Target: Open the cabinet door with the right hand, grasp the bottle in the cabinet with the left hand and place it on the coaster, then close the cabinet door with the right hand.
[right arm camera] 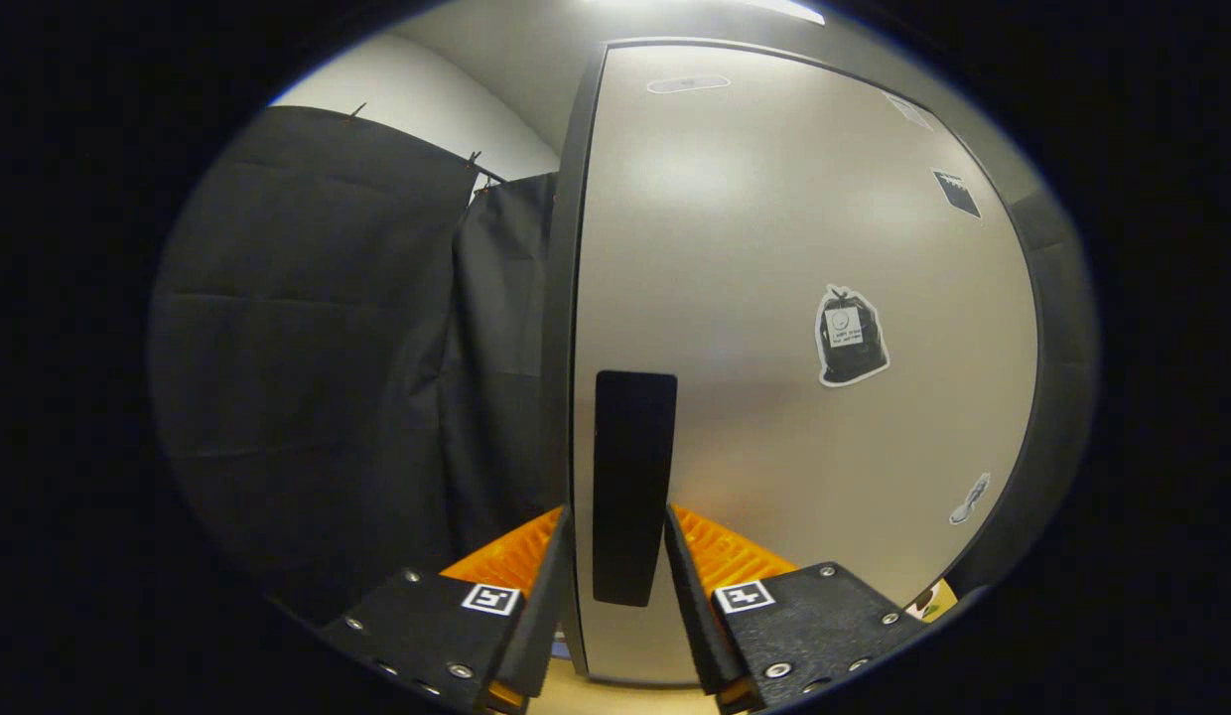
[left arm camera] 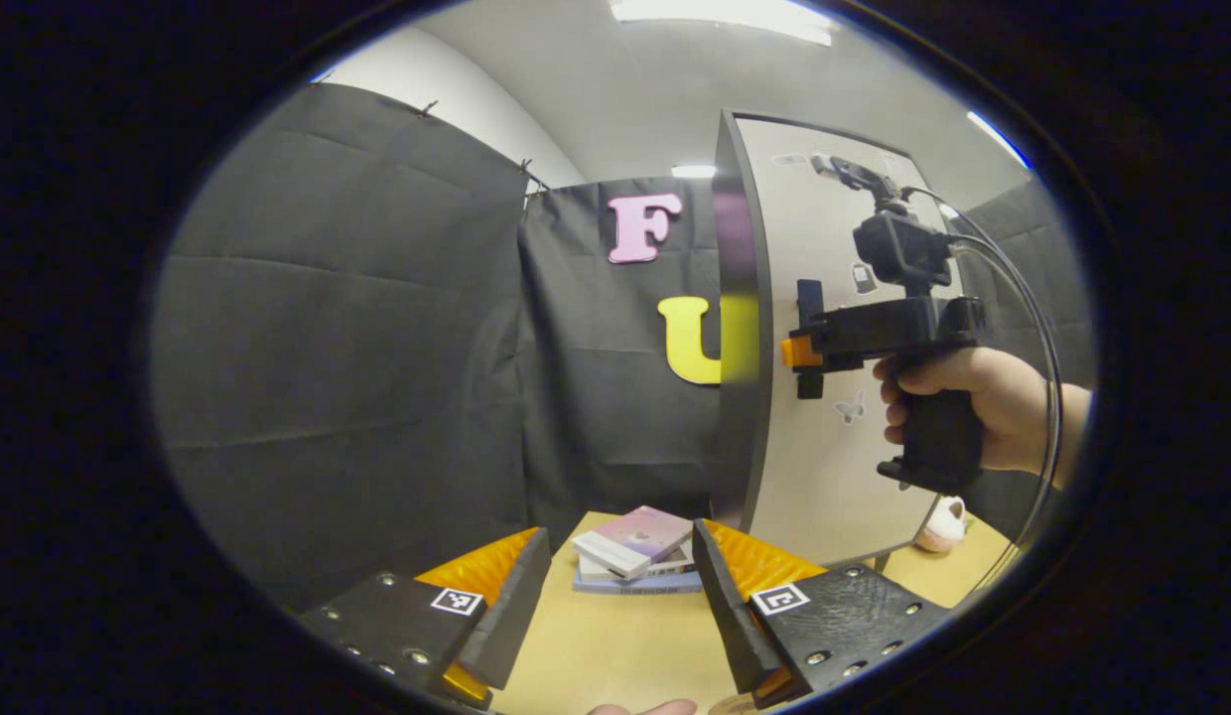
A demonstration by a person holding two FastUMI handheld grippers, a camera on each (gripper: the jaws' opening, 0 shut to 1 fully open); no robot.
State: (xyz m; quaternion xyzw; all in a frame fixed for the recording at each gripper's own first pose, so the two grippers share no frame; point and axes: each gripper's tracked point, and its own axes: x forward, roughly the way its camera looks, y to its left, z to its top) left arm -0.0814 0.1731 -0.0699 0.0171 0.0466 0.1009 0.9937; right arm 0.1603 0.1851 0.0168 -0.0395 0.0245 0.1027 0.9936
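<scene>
1. The right gripper (right arm camera: 615,556) is at the cabinet door (right arm camera: 774,298), one finger on each side of the black handle (right arm camera: 632,487). The fingers lie close beside the handle; whether both press on it cannot be determined.
2. In the left gripper view, the same right gripper (left arm camera: 796,353) meets the handle (left arm camera: 809,298) near the door's free edge, held by a hand (left arm camera: 993,407).
3. The cabinet door (left arm camera: 824,457) stands at an angle to the camera, its dark edge (left arm camera: 740,328) facing forward.
4. The left gripper (left arm camera: 620,586) hangs above the worktop (left arm camera: 625,645), fingers spread, holding nothing.
5. A stack of books (left arm camera: 635,556) lies toward the worktop's far edge, just beside the door's lower corner.
6. The door carries stickers (right arm camera: 851,338).
</scene>
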